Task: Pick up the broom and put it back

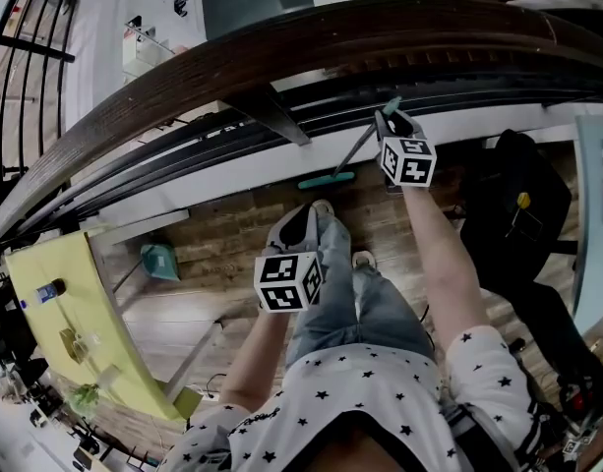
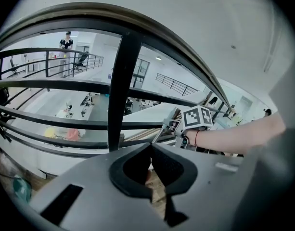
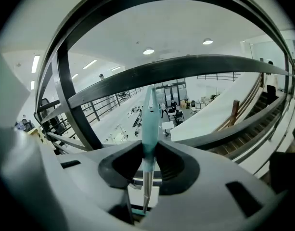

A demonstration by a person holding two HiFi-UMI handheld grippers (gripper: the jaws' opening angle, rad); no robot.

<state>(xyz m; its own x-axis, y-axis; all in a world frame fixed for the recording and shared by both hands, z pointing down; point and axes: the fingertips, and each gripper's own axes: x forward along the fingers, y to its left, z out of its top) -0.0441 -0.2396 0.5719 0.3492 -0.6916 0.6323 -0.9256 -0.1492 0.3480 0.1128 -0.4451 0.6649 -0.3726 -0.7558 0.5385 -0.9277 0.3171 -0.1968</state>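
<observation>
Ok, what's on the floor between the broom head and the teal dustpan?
Nothing. The head view shows only bare wooden floor between the broom head and the dustpan.

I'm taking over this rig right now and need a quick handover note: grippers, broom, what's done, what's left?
Right hand-held gripper: shut on the broom, at its teal handle grip near the top.
Left hand-held gripper: shut, empty.
The broom slants, with its head down by the foot of the railing. A teal dustpan lies on the floor to its left.
Done: the grasp. Left: carry the broom and put it back. Its storage spot isn't evident.
</observation>
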